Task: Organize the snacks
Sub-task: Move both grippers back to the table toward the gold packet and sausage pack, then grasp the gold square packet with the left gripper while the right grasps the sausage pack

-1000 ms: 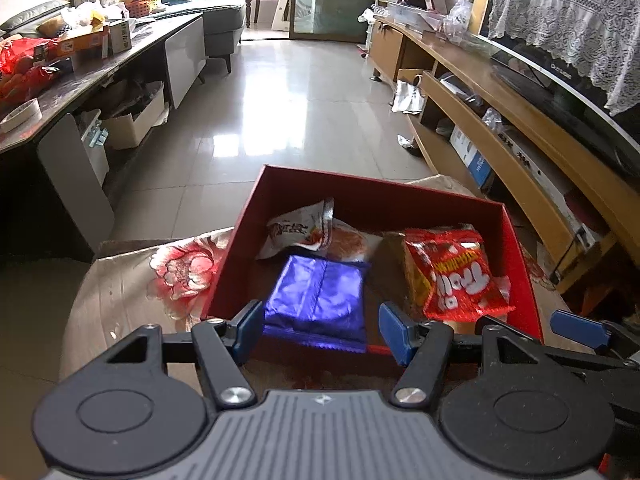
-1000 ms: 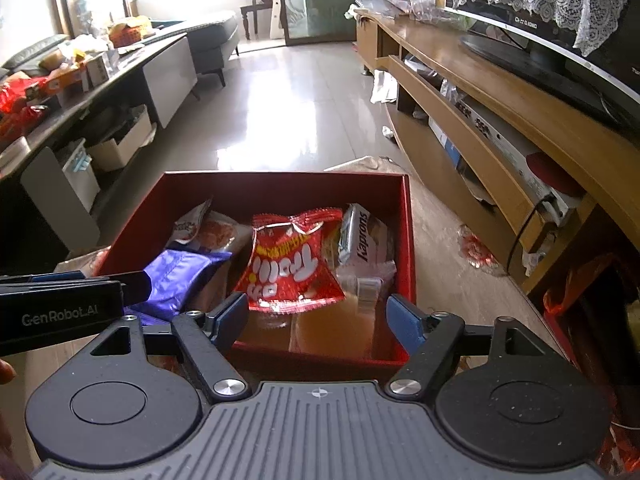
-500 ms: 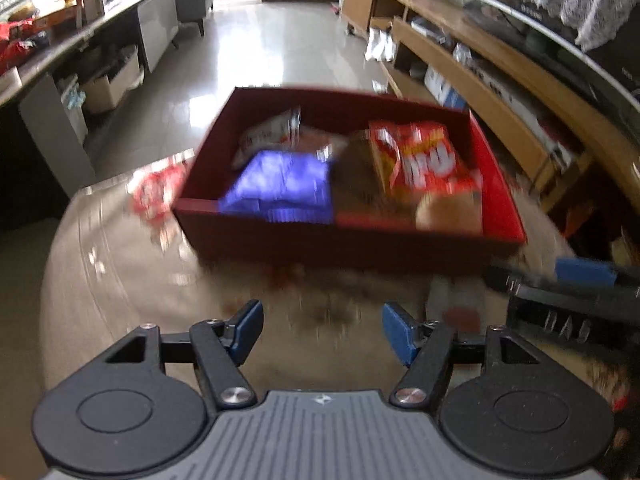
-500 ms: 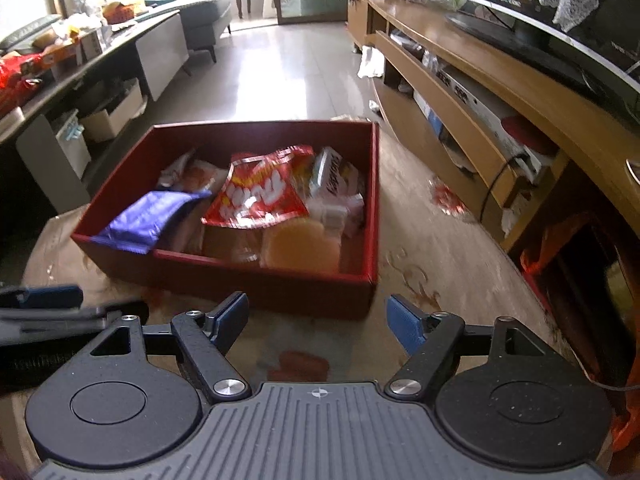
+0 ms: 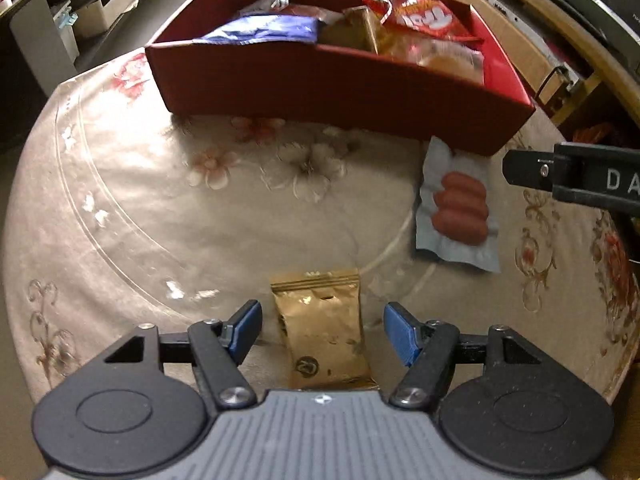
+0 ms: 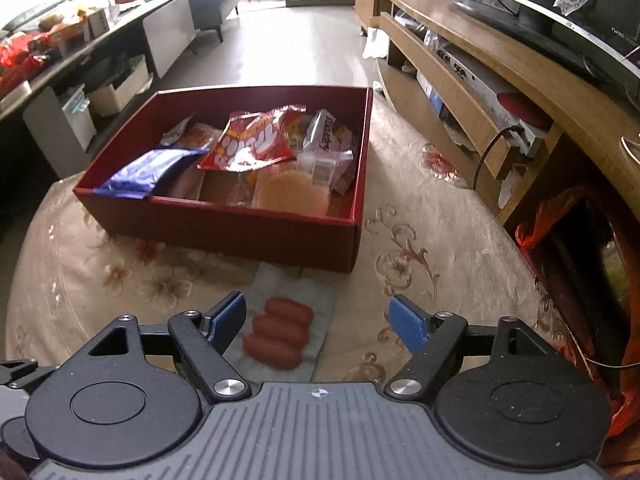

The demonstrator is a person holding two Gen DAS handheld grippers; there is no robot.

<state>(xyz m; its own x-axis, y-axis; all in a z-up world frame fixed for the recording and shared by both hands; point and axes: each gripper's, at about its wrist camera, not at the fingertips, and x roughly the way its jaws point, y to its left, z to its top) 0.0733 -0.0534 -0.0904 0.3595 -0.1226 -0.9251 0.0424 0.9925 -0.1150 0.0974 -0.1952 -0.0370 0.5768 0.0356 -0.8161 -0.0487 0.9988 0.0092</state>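
Snacks are mostly gathered already: the red box [image 6: 224, 216] well ahead of both tools holds a blue packet [image 6: 144, 174], a red crisp bag [image 6: 250, 146], a clear-wrapped pack [image 6: 326, 148] and a round pale cake [image 6: 290, 194], all lying loosely on one another rather than in neat rows. Two items are left outside it on the flowered worktop [image 5: 120, 208].

A gold sachet [image 5: 324, 334] lies flat directly between the fingers of the left tool [image 5: 322, 334], with clear gaps on either side; neither pad touches it. The jaws stand about half open with nothing gripped.

A pale packet of small sausages [image 6: 282, 330] lies just in front of the box's near wall, under and slightly left of centre of the right tool [image 6: 316, 326]. Its jaws are opening at this moment and stand wider than the packet, which sits nearer the left finger [image 6: 228, 320]; no pad presses on it. In the left wrist view the same sausage packet [image 5: 458, 208] appears ahead and to the right, with the right tool's arm [image 5: 576, 178] above it.

As a judgement, the sorting is near its end: each tool is lined up over one of the last two loose snacks, and what remains is to close on them, carry them forward into the box, and perhaps tidy the pile there.
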